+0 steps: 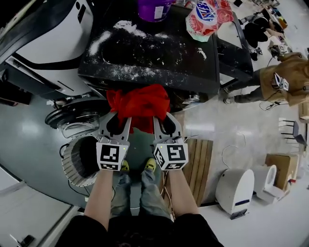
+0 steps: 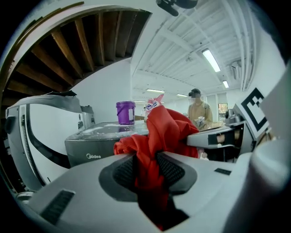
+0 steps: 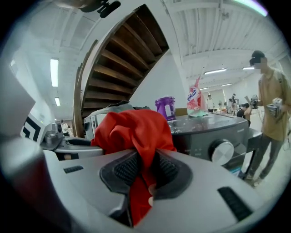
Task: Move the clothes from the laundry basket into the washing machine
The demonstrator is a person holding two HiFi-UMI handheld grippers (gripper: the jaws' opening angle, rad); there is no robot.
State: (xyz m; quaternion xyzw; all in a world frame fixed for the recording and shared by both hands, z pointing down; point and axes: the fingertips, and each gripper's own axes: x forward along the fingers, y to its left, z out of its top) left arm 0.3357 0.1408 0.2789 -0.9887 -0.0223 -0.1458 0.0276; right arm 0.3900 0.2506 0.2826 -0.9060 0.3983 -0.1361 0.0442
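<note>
Red garment (image 1: 139,102) bunched crosswise between left claw (image 1: 118,119) and right claw (image 1: 165,119), both clamped on it.

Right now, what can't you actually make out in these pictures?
- Head view: the washing machine opening, hidden behind the red garment.
- Head view: inside the laundry basket, dark, partly behind the left gripper.
- Both gripper views: the garment's kind, too bunched.
- Head view: print on the pink bag, too small.

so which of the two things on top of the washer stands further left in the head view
The purple tub on the dark washer; the red, white and blue bag sits to its right, near the corner.
</note>
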